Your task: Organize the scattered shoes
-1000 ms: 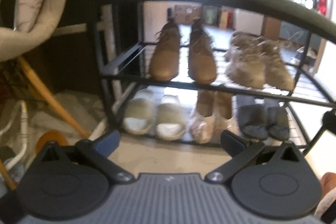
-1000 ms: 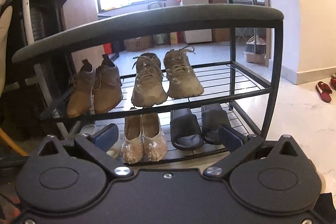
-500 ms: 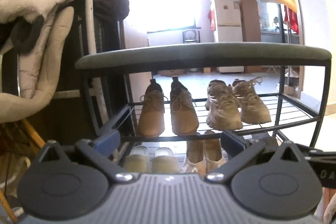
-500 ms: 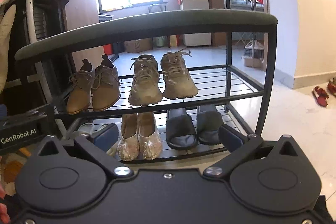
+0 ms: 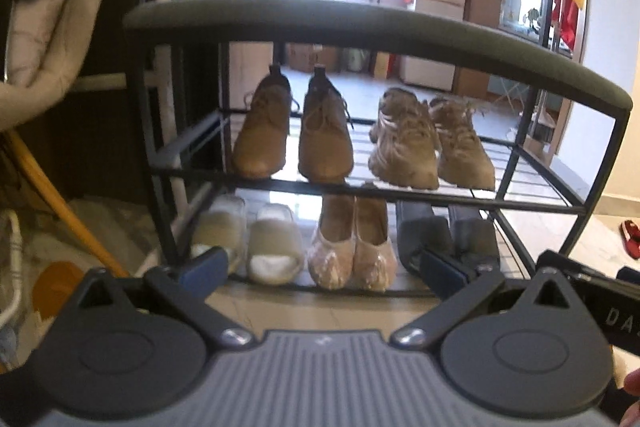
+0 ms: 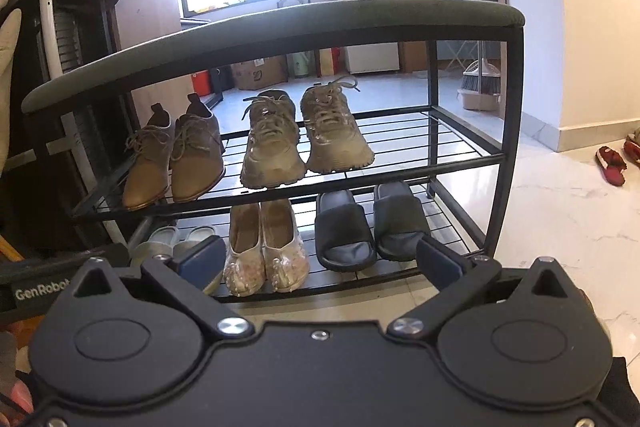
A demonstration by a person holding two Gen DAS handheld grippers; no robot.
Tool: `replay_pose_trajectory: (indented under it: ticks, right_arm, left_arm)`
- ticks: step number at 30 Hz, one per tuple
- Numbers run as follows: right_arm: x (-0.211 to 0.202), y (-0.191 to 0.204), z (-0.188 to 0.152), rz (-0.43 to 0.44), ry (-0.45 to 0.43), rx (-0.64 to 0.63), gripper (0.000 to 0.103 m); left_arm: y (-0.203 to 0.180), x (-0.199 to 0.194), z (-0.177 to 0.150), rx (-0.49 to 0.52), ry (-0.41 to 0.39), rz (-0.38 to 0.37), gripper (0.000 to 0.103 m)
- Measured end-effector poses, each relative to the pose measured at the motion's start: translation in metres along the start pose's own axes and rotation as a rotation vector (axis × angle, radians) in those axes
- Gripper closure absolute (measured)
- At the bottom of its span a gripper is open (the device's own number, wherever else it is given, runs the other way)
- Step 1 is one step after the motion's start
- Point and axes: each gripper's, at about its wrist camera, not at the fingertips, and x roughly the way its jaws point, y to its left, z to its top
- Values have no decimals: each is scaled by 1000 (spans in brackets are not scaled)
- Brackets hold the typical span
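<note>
Gripper (image 6: 318,261) before toes-forward shoes (image 6: 272,143)

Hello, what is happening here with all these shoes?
A person holds two tongs, the left tongs and the right tongs, both open and empty, in front of a shoe rack. Nothing is being handled now. The upper shelf holds brown lace-up shoes and beige sneakers. The lower shelf holds white slippers, pale flats and dark slides. Red shoes lie on the floor at the right.
</note>
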Motion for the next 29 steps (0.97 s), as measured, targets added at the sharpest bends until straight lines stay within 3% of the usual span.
replay_pose_trajectory:
  ticks: [8,13,29]
  right_arm:
    - [3,-5,-1,-21,15,22,0]
    - [4,-6,-1,-22,21,34,0]
    - [5,-10,-1,-22,32,58,0]
  left_arm:
    - [-6,-7,-1,69,-40,31,1]
    - [-6,-7,-2,69,-47,13,1]
    - [-9,0,-5,81,7,16,1]
